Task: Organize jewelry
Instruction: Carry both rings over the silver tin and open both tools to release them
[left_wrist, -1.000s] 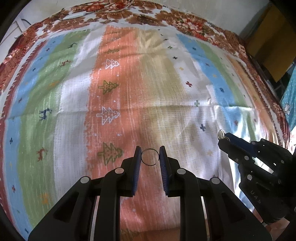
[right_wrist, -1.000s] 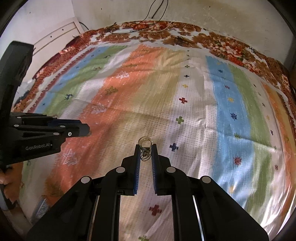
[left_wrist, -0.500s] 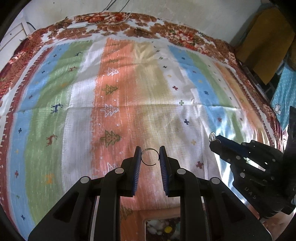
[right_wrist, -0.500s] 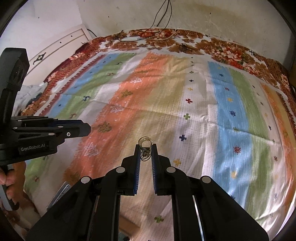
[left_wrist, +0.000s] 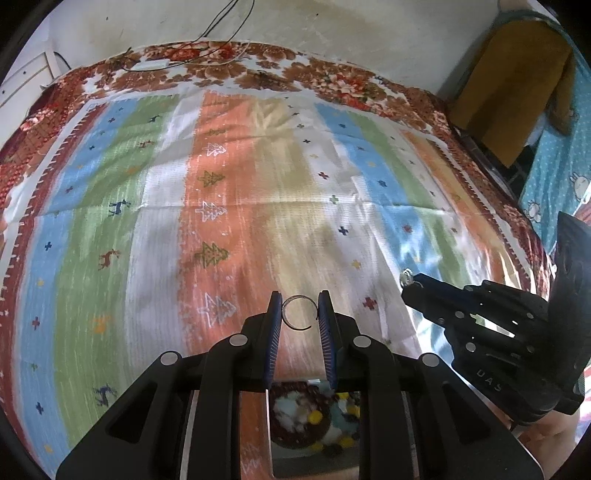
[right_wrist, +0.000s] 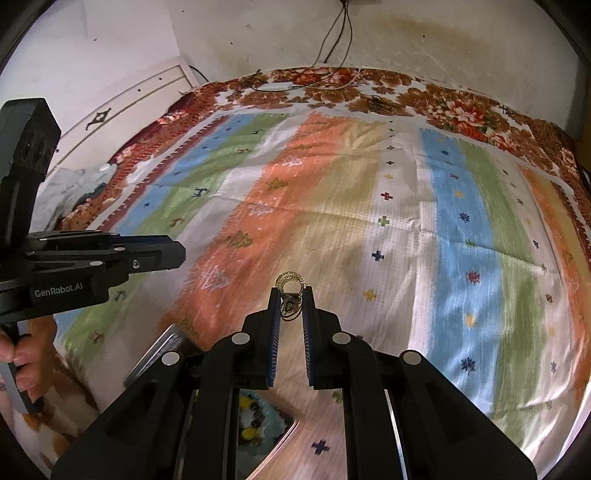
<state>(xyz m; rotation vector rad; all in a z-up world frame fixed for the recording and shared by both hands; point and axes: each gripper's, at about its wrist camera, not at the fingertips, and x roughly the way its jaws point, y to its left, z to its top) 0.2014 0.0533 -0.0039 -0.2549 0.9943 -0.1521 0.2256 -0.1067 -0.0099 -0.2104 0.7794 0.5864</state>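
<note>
My left gripper (left_wrist: 299, 306) is shut on a thin silver ring (left_wrist: 300, 312) with a gap in its hoop, held above the striped bedspread (left_wrist: 236, 206). My right gripper (right_wrist: 291, 295) is shut on a gold ornate ring (right_wrist: 290, 283) that sticks up past the fingertips. In the left wrist view the right gripper (left_wrist: 408, 277) shows at the right edge with the gold ring (left_wrist: 406, 275) at its tip. The left gripper's fingers (right_wrist: 162, 254) reach in from the left in the right wrist view. A jewelry box (left_wrist: 314, 421) with beads and colourful pieces lies below both grippers, partly hidden by them.
The box's open lid (right_wrist: 159, 350) slants up at lower left. A white cable (left_wrist: 155, 64) lies at the bed's far edge by the wall. A yellow-draped stand (left_wrist: 506, 85) and a teal cloth (left_wrist: 557, 155) are to the right. A hand (right_wrist: 18, 354) holds the left gripper's handle.
Both grippers have pulled back and risen with their rings still held. The jewelry box has come into view beneath them, and more of the far wall shows.
</note>
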